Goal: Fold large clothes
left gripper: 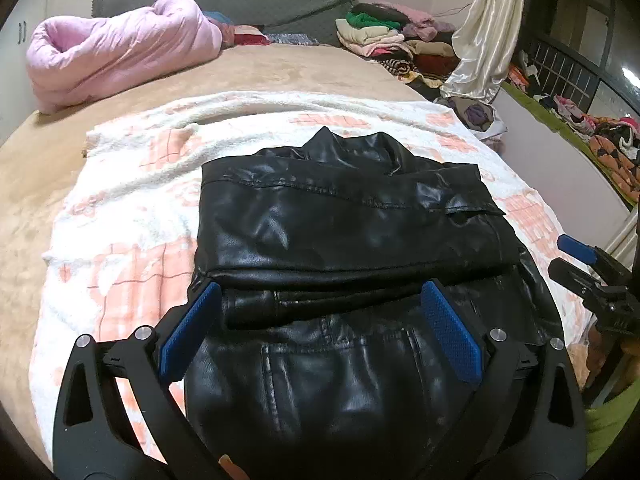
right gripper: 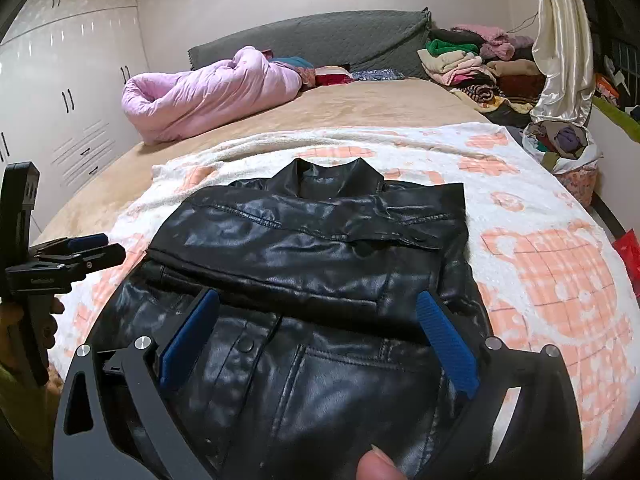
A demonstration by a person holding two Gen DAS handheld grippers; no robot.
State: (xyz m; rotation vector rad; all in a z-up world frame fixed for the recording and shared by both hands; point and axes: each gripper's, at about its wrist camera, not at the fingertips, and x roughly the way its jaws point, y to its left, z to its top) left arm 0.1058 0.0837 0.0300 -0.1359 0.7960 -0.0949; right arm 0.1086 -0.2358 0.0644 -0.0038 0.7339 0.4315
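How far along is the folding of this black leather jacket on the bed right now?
Partly done. The black leather jacket lies on the patterned blanket with its sleeves folded across the chest, collar at the far end. In hand: nothing; the left gripper and right gripper are both open above the near half. Left: folding the bottom half up toward the collar.

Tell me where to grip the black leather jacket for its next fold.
Grip the black leather jacket at its near hem, one corner per hand-held gripper, coming from the near side. The sleeves are already folded across the chest, the collar lies far, and the bottom half still lies flat.
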